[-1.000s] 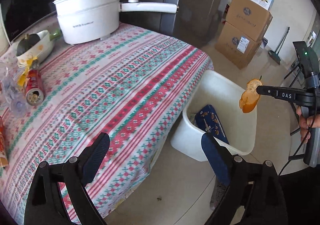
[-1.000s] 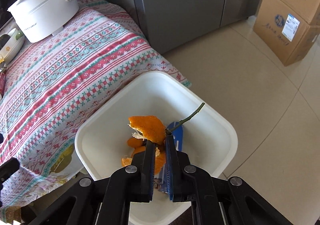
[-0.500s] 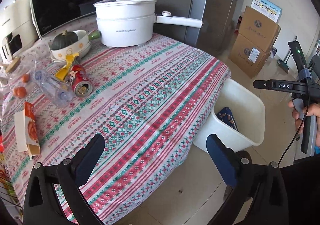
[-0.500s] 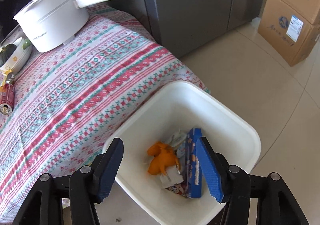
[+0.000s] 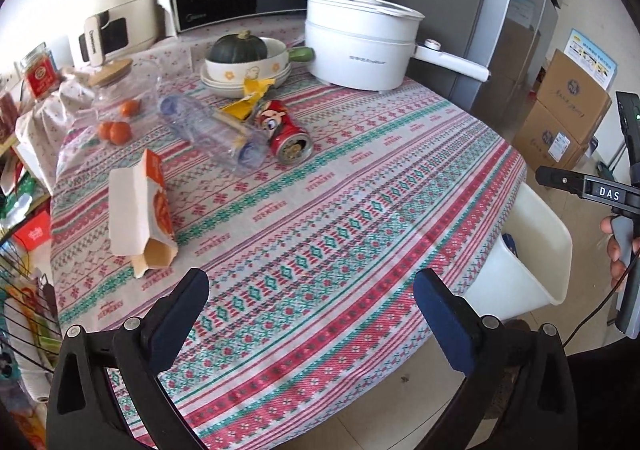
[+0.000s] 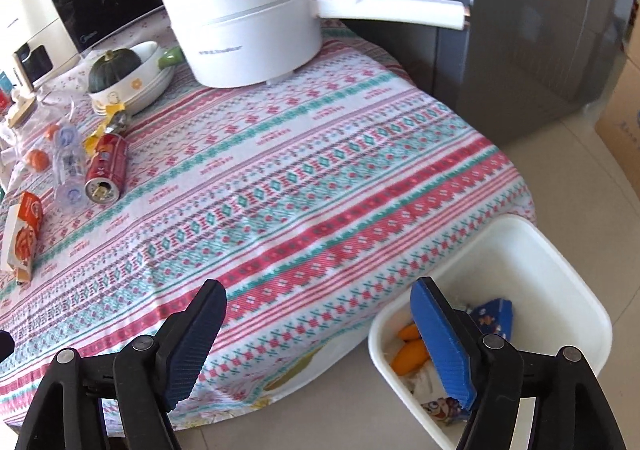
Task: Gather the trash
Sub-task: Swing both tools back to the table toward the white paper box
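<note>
Both tongs were released and empty. The left gripper (image 5: pixel 306 306) stood wide open over the near edge of the tablecloth (image 5: pixel 360 186). The right gripper (image 6: pixel 318 324) had just been opening its jaws, with nothing between them, and it hung above the table edge beside the white bin (image 6: pixel 560 274) on the floor.

The trash that remained lay far across the table, up and to the left of both tongs. I counted one orange carton (image 5: pixel 140 210), one clear plastic bottle (image 5: pixel 216 138), one red can (image 5: pixel 286 136) and one yellow wrapper (image 5: pixel 250 98). The carton was the nearest piece, and its long axis ran away from the left gripper, with the open end toward it. The bottle and the can lay side by side, touching, both pointing slantwise toward the bin side. In my judgement the left hand was nearer to all of them, so it would probably reach first.

In the bin I saw orange peel (image 6: pixel 408 350) and one blue packet (image 6: pixel 494 316) already collected
</note>
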A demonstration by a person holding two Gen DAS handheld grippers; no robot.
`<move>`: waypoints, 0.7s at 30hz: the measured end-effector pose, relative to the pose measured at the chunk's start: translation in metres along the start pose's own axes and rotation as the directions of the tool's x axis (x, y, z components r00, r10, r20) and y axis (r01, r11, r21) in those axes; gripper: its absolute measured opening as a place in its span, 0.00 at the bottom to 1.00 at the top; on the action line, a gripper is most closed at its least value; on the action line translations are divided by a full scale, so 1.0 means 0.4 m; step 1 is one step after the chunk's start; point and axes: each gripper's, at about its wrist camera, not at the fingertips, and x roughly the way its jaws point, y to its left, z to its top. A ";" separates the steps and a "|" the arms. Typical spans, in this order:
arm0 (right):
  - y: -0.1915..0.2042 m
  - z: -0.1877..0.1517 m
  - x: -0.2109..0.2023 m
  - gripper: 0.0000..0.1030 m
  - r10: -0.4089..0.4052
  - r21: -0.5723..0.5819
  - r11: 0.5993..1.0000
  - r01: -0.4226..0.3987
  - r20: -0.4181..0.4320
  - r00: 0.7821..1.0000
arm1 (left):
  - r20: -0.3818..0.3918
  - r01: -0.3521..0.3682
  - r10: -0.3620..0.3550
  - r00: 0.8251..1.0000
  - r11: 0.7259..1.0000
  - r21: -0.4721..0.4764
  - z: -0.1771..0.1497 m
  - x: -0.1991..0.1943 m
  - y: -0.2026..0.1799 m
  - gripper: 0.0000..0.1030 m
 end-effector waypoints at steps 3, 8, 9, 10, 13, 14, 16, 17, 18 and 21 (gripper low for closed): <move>0.046 0.007 0.009 0.80 0.021 -0.020 1.000 -0.021 0.007 1.000 | 0.000 -0.036 0.036 0.999 0.999 -0.041 -0.012 -0.002 0.066 1.00; 0.118 0.014 0.033 0.81 0.038 -0.064 0.997 -0.038 0.002 0.999 | 0.007 -0.099 0.101 0.995 0.987 -0.129 -0.025 0.004 0.190 1.00; 0.129 0.016 0.038 0.82 0.039 -0.071 0.997 -0.039 0.002 0.999 | 0.005 -0.107 0.109 0.994 0.983 -0.151 -0.023 0.012 0.214 1.00; 0.140 0.018 0.043 0.82 0.040 -0.075 0.996 -0.039 0.002 0.999 | 0.005 -0.111 0.113 0.994 0.978 -0.176 -0.020 0.020 0.240 1.00; 0.166 0.026 0.058 0.82 0.058 -0.073 0.996 -0.058 0.002 0.998 | 0.009 -0.120 0.126 0.992 0.958 -0.261 -0.019 0.043 0.300 1.00; 0.171 0.028 0.065 0.82 0.064 -0.066 0.996 -0.064 0.000 0.998 | 0.013 -0.115 0.123 0.992 0.953 -0.279 -0.018 0.050 0.312 1.00; 0.177 0.035 0.079 0.82 0.078 -0.042 0.996 -0.078 -0.010 0.997 | 0.031 -0.102 0.116 0.993 0.950 -0.295 -0.015 0.063 0.324 1.00; 0.179 0.039 0.086 0.82 0.085 -0.027 0.996 -0.086 -0.014 0.996 | 0.040 -0.101 0.118 0.992 0.951 -0.293 -0.013 0.070 0.327 0.99; 0.180 0.043 0.093 0.82 0.093 -0.014 0.996 -0.094 -0.019 0.995 | 0.045 -0.104 0.122 0.992 0.952 -0.288 -0.010 0.078 0.328 0.99; 0.187 0.053 0.110 0.82 0.107 0.014 0.994 -0.107 -0.028 0.994 | 0.028 -0.115 0.127 0.991 0.956 -0.270 0.002 0.114 0.329 0.98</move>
